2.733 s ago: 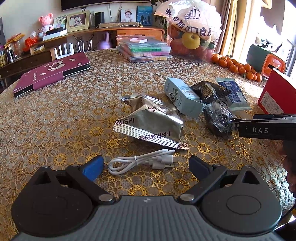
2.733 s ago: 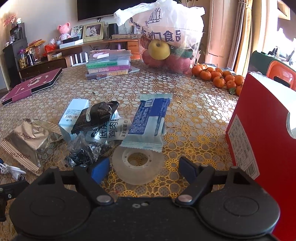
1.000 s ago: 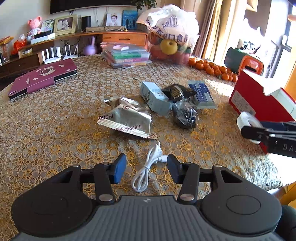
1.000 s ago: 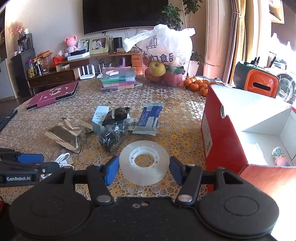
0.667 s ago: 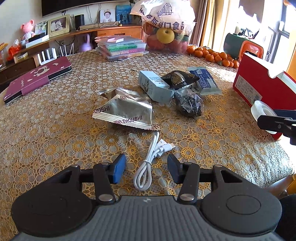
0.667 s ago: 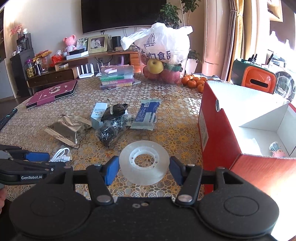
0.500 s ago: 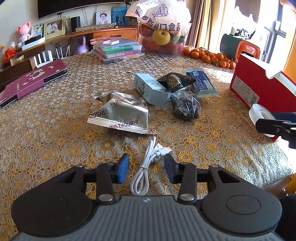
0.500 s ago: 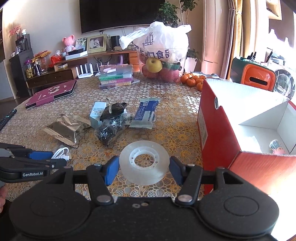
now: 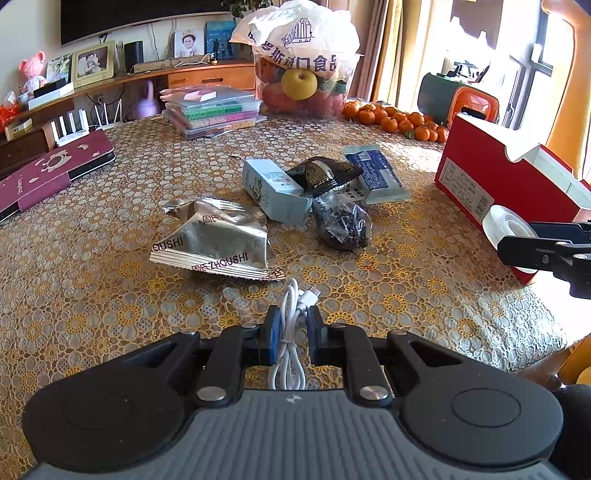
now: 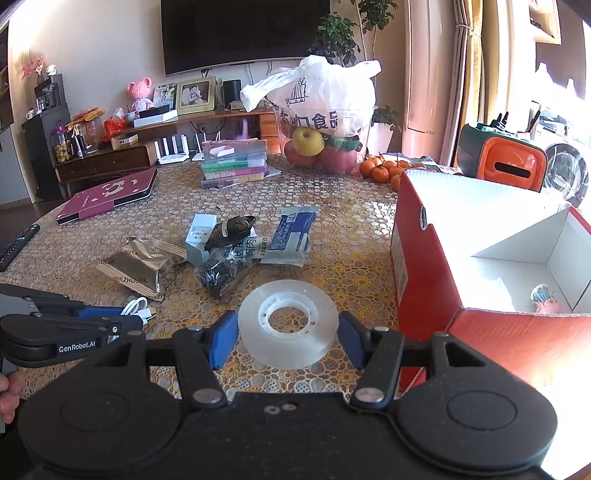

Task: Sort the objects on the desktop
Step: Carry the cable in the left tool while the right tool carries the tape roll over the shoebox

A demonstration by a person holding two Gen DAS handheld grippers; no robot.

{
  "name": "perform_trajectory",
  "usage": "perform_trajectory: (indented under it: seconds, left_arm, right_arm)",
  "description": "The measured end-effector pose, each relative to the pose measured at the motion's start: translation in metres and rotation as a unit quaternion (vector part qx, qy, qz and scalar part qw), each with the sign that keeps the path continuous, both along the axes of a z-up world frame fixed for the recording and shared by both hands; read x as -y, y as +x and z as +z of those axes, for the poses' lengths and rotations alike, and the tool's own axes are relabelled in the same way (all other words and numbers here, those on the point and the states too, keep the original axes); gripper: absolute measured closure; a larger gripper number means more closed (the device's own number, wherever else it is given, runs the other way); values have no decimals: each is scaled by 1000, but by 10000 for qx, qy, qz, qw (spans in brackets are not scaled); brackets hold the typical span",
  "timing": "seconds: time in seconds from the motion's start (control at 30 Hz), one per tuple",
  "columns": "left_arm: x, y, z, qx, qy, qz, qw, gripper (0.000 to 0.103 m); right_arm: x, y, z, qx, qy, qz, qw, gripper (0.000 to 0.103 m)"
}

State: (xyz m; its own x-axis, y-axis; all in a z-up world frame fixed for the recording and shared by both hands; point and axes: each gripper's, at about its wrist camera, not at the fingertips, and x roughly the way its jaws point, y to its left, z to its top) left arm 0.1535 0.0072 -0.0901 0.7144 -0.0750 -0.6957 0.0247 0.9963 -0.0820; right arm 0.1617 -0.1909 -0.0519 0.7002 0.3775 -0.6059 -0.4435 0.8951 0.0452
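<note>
Now we have the right tongs (image 10: 288,334) gripping the tape roll (image 10: 288,325) beside the red box (image 10: 424,266) and the left tongs (image 9: 291,334) clamped on the white cable (image 9: 291,314), so next both should go into that box.

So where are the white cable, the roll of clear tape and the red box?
white cable (image 9: 291,332): left wrist view, strands between the jaws.
roll of clear tape (image 10: 255,325): right wrist view, left of its ring.
red box (image 10: 421,280): right wrist view, red side wall.

A home living room: wall television (image 10: 245,33), framed photos (image 10: 195,94) on the far sideboard (image 10: 155,129), lace-clothed table (image 9: 92,229).
</note>
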Motion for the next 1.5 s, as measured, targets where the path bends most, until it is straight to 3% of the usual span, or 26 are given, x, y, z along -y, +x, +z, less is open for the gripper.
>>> perform_trajectory:
  seconds: [0.37, 0.93, 1.2, 1.5]
  left_arm:
    - [30, -12, 43, 215, -351, -405, 9983, 89]
    - [107, -8, 102, 659, -296, -1351, 9882, 89]
    - [141, 6, 116, 748, -348, -1667, 9826, 89]
    - [171, 28, 121, 712, -369, -1922, 9781, 89]
  right_arm:
    - [25, -19, 27, 159, 67, -105, 9998, 45]
    - [88, -29, 62, 614, 98, -510, 9968, 45]
    - [116, -24, 69, 731, 43, -685, 9950, 45]
    - [145, -3, 71, 564, 45, -810, 9951, 45]
